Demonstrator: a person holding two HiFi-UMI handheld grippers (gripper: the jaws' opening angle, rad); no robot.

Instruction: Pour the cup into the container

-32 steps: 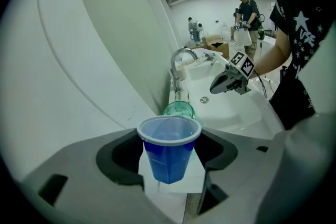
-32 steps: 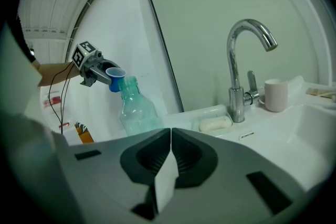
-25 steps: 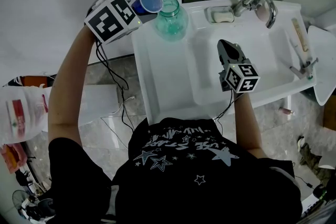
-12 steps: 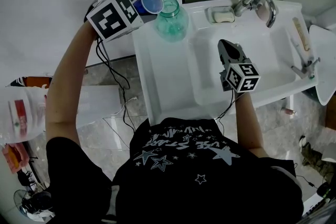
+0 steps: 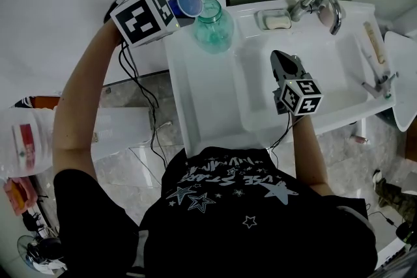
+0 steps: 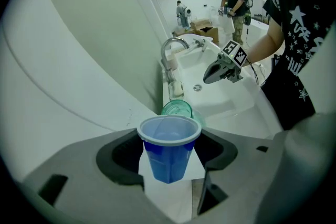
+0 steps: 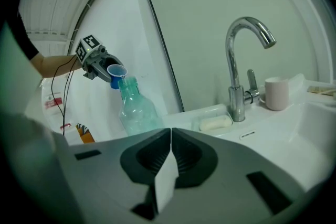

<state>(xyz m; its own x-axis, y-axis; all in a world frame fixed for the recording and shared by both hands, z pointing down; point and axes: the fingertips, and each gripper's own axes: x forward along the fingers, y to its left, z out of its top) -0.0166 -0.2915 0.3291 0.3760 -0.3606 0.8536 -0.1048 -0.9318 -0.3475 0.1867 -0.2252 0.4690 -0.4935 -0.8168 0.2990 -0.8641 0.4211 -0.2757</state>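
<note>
Jaws of left gripper grasp blue cup, upper left of head view, tilted, rim just beside green container mouth. Right gripper: 2 jaws clenched, empty. Step, by judgement: pour begins. Next move calls for tipping cup over mouth, steady aim.

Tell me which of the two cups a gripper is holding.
The blue cup, clamped in the left gripper; the pale mug stands free beside the faucet.

Item count, sink area:
2 grippers (left gripper, right gripper); 1 blue cup; 1 clear bottle; 1 sink; 1 tap; 1 soap bar; 1 mug; 3 people: 1 operator, 2 background people.
</note>
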